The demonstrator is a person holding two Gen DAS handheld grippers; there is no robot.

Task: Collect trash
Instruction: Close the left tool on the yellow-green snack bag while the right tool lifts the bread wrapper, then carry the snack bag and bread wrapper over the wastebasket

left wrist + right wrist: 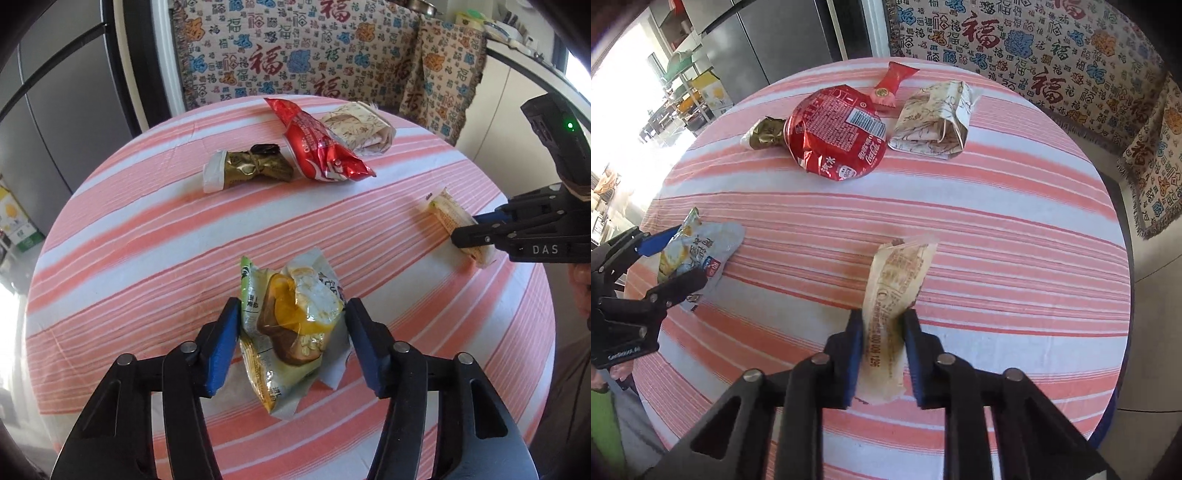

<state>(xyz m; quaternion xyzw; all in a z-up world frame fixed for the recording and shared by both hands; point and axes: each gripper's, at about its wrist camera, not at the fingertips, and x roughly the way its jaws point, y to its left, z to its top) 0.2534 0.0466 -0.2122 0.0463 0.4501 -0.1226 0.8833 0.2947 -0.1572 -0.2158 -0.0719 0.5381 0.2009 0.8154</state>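
Observation:
My left gripper [290, 310] is shut on a crumpled green and yellow snack wrapper [291, 328], its blue pads pressing both sides; it also shows in the right wrist view [694, 251]. My right gripper [882, 317] is shut on a long beige wrapper [897, 280], which also shows in the left wrist view [448, 214]. On the striped round table [147, 236] lie a red Coca-Cola wrapper [321, 147], a gold wrapper [247, 170], a folded floral paper bag [358, 127] and a small red candy wrapper [890, 83].
A patterned cloth [295, 48] covers seating behind the table. A grey fridge [48, 110] stands at the left. A white counter with items [509, 33] is at the far right. The table edge drops off near me [1123, 332].

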